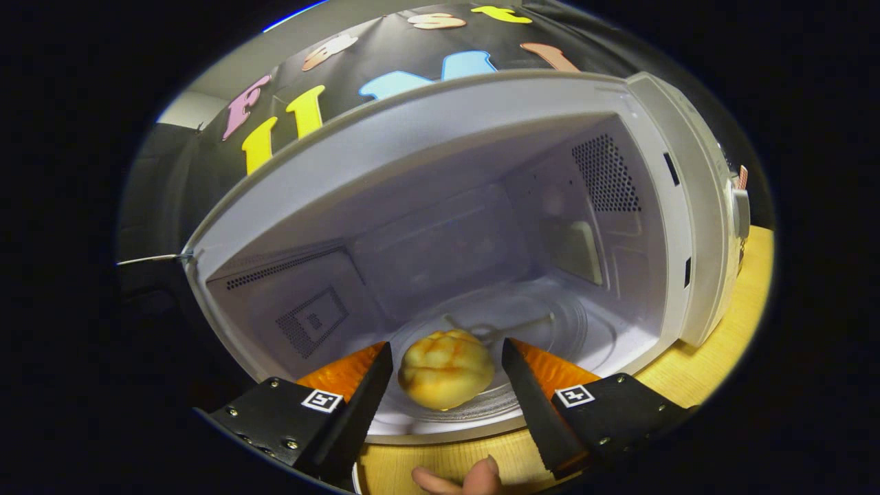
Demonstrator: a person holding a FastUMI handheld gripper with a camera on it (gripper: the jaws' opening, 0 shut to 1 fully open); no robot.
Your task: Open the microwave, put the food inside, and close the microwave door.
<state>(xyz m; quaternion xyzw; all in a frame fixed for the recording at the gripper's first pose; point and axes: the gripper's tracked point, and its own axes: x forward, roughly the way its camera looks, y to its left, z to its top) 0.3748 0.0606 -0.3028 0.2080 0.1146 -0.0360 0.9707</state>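
Resting on the glass turntable (pixel 550 330) inside the open microwave (pixel 440 137), the bun (pixel 445 368) lies between the jaws, which stand open with gaps either side. Opening and loading look done; closing the door, toward nine o'clock, remains.

Two wedge-shaped fingers (pixel 357 402) of gripper (pixel 447 371) with serrated inner edges, on dark blocks fixed by small screws, each bearing a square black-and-white marker; fingertips of a hand (pixel 467 479) below.
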